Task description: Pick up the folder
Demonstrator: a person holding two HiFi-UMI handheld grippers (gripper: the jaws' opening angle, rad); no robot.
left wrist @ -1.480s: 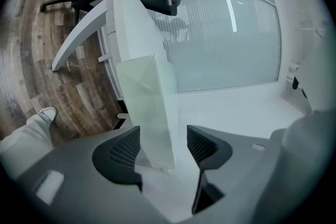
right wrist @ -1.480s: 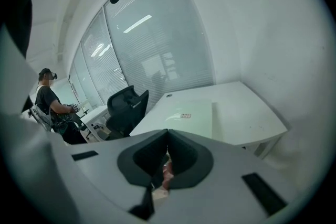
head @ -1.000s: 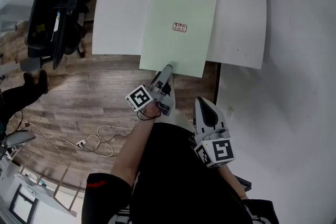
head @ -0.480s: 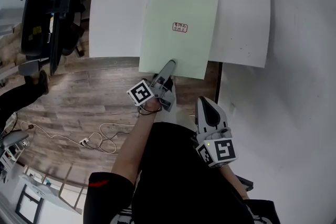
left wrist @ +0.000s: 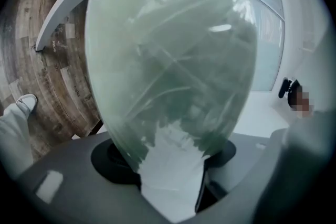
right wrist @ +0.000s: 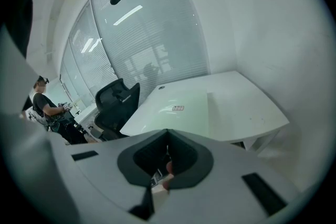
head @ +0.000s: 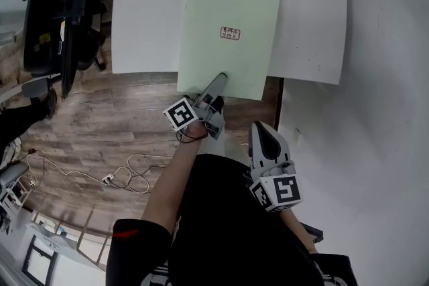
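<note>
- A wood-plank floor (head: pixel 100 124) ran under a white bench (head: pixel 154 10), with a white wall (right wrist: pixel 273 34) on the right and slatted window blinds (right wrist: pixel 142 34) beyond the far side.
- The folder (head: pixel 228 43), pale green, lay flat on the bench, and its near edge stuck out past the bench's near edge over the floor.
- A small red-printed label (head: pixel 230 33) sat near the folder's middle; its print was too small to read.
- The left gripper (head: pixel 218 82) reached in from the near side, and its fingers pinched the folder's overhanging near edge. In the left gripper view the translucent green sheet filled nearly the whole frame.
- The right gripper (head: pixel 261 134) hung nearer the person's body, right of the left one and well apart from the folder. Its fingers were pressed together with nothing between them.
- A black office chair (head: pixel 50 17) stood at the bench's left end, well apart from the folder.
- A loose white cable (head: pixel 127 177) lay coiled on the floor to the near left.
- In the right gripper view, another person (right wrist: pixel 42 102) sat far off to the left behind the chair.
</note>
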